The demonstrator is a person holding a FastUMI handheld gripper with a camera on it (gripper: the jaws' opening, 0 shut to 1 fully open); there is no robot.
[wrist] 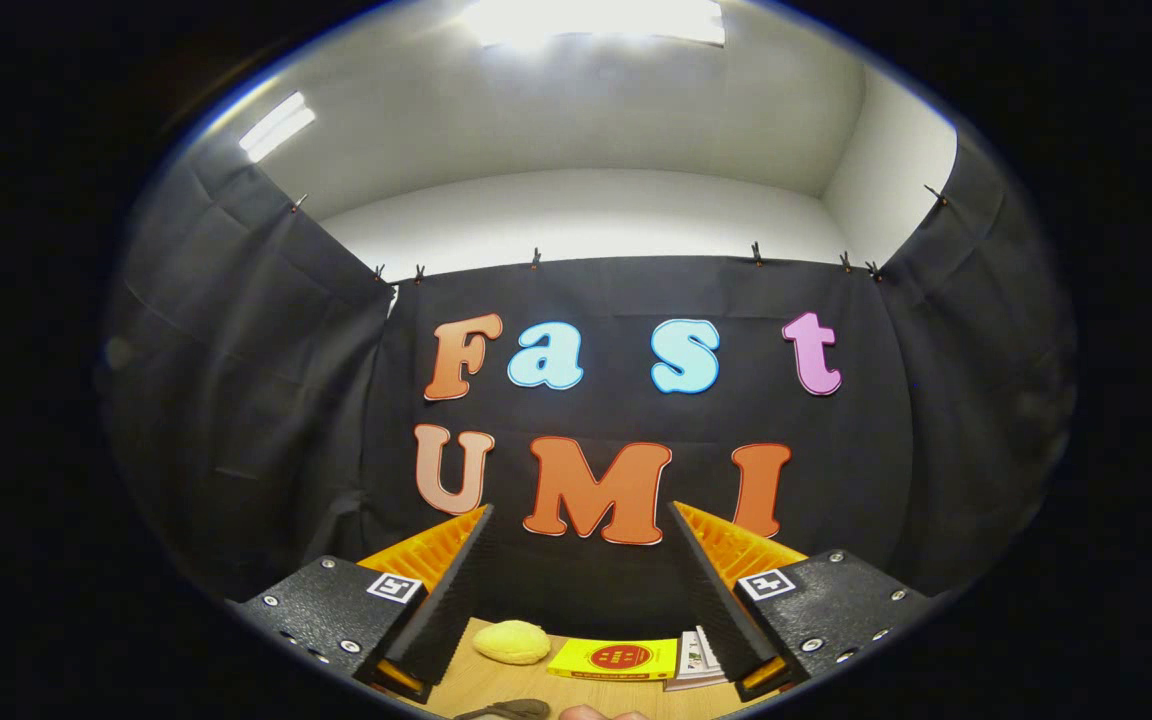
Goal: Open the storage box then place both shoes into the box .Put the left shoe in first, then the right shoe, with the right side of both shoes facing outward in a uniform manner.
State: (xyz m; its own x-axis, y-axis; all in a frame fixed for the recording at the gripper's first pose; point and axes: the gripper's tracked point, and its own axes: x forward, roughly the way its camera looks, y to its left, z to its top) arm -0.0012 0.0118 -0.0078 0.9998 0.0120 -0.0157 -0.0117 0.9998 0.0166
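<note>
Gripper (581, 520) with fingers spread wide, nothing between them, raised toward the booth wall. Below, on the wooden table (496, 685): a yellow sponge (511, 641), then a yellow packet (614, 659) and white leaflets (694, 655) touching it. Box and shoes cannot be located.

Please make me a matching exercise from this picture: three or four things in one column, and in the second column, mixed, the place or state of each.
1. gripper
2. yellow lumpy object
3. yellow flat packet
4. table

a. wooden, under the things
b. open, holding nothing
c. between the fingers, nearer the left one
d. lying flat, right of the lumpy object

Pairs: 1-b, 2-c, 3-d, 4-a
</note>
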